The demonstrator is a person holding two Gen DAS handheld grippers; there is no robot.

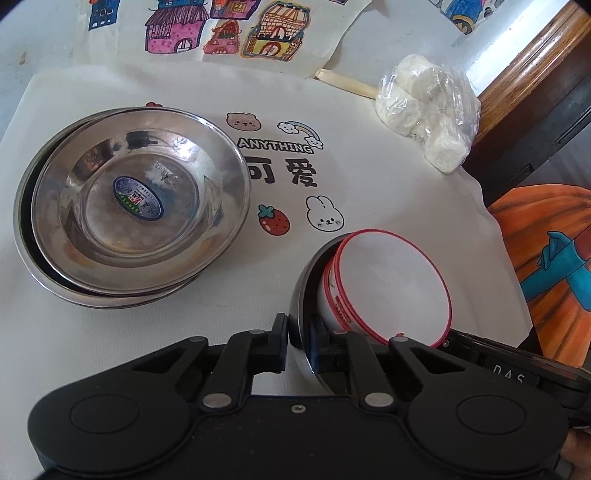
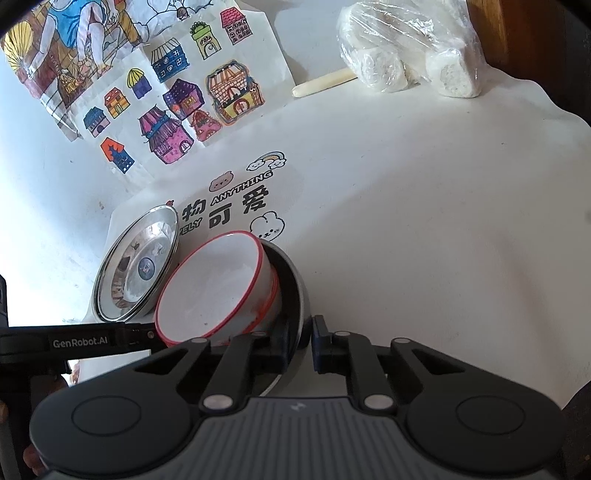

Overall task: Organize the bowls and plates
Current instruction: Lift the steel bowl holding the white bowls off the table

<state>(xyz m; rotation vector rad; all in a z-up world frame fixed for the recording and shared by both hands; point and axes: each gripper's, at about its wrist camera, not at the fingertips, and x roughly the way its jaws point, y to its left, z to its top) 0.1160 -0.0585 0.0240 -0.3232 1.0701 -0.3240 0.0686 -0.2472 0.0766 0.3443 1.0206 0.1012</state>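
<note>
Both grippers are clamped on the same steel bowl [image 1: 301, 332], one on each side of its rim. The left gripper [image 1: 299, 334] has its jaws narrowed onto the thin metal wall, one finger outside and one inside; the right gripper [image 2: 301, 334] pinches the opposite edge the same way. Nested inside the steel bowl sits a white bowl with a red rim [image 1: 393, 288], tipped so its opening faces up and away from the left wrist camera. Just beside this pair, two steel plates [image 1: 136, 206] are stacked on the cream cloth [image 1: 369, 184] with its cartoon bear, rabbit and strawberry print; the top plate has a blue oval sticker in its middle. Farther back a clear plastic bag of white lumps [image 1: 424, 110] rests near the cloth's edge, with a pale stick [image 1: 347, 84] beside it and coloured drawings of houses [image 1: 221, 29] beyond.
</note>
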